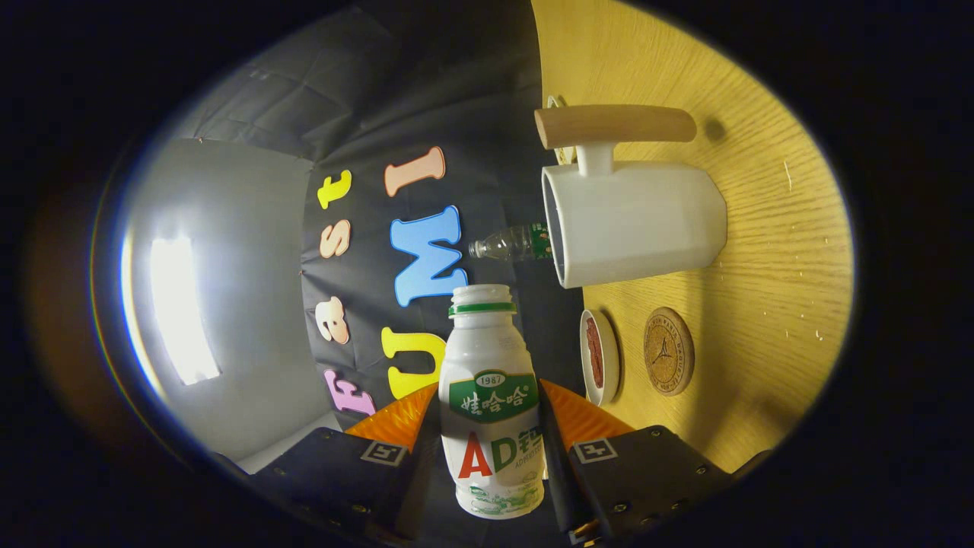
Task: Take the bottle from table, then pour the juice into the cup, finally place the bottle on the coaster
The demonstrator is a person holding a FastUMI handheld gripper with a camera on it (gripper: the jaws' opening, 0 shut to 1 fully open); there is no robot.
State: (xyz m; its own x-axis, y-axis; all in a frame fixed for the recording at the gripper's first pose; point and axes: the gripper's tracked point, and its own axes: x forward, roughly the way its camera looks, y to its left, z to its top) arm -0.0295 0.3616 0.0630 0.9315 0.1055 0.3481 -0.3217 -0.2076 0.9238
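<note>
A white juice bottle with a green neck ring and no cap sits between my two orange fingers, and my gripper is shut on its body. The whole view is rolled about a quarter turn, so the wooden table stands on the right side. Beyond the bottle's mouth stands a white cup with a wooden handle, its opening facing the bottle's side. A round cork coaster lies on the table near the cup's base, off to the right of the bottle.
A small white dish with red-brown contents sits between the bottle and the coaster. A clear plastic bottle stands behind the cup. A grey panel with a bright light lies to the left.
</note>
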